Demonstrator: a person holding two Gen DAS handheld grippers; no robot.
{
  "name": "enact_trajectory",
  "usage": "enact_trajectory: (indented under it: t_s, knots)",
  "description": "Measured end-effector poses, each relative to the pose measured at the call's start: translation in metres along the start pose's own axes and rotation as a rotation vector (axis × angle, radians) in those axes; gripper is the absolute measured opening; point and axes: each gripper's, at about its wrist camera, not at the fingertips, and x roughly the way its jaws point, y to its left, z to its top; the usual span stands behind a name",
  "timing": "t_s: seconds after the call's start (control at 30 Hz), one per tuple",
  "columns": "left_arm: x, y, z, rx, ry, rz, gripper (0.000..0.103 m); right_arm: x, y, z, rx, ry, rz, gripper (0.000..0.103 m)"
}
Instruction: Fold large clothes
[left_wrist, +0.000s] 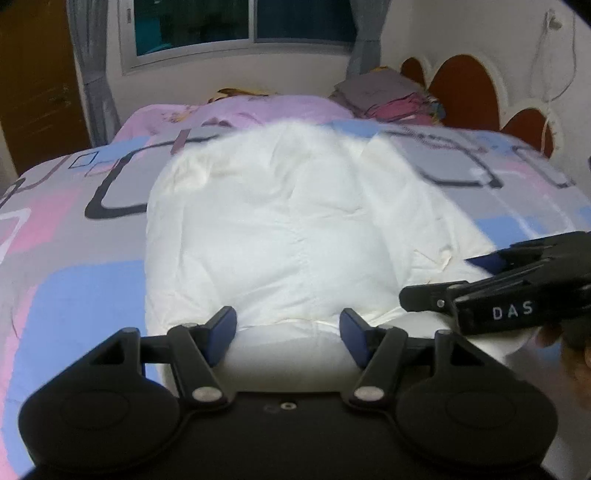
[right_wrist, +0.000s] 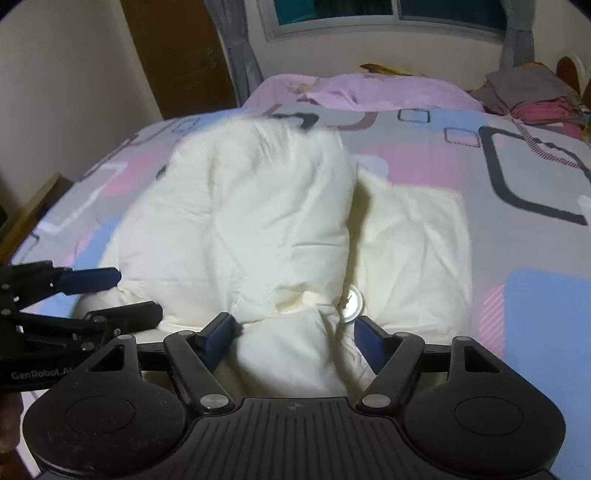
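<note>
White padded garment (left_wrist: 288, 229) bunched on patterned bedspread (left_wrist: 74, 280), near edge lying between both sets of fingers. Left gripper (left_wrist: 288, 328) spread wide around that hem, right gripper (right_wrist: 293, 334) likewise wide astride a fold beside a round button (right_wrist: 352, 305). Folded clothes stack (left_wrist: 388, 96) far back by headboard (left_wrist: 461, 88).

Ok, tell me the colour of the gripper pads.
Dark blue pads, clearest in the right wrist view.

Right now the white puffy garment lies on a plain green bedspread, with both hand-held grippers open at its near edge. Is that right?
Not quite. The bedspread is patterned in pink, blue and grey blocks, not plain green; both wrist views show it. The white puffy garment, left hand-held gripper and right hand-held gripper are as stated.
</note>
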Motion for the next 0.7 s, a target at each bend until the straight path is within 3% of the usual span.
enact_trajectory:
  t_s: [0.2,0.4,0.5,0.63,0.7]
  knots:
    - [-0.003,-0.001,-0.003,-0.021,0.001,0.028,0.06,-0.002,0.001,-0.003,-0.009,-0.002,-0.015,0.072]
    - [-0.074,-0.001,-0.027,-0.073,-0.103,0.02,0.061,-0.082,-0.008,-0.027,0.01,-0.133,0.039,0.071]
    - [-0.083,-0.006,-0.047,-0.083,-0.09,0.032,0.059,-0.084,-0.009,-0.047,-0.004,-0.1,0.035,0.071]
    - [-0.063,-0.002,-0.055,-0.107,-0.032,0.063,0.058,-0.059,-0.017,-0.057,0.044,-0.003,0.04,0.068]
    - [-0.069,-0.003,-0.053,-0.115,-0.042,0.075,0.056,-0.071,-0.021,-0.059,0.073,-0.035,0.062,0.067]
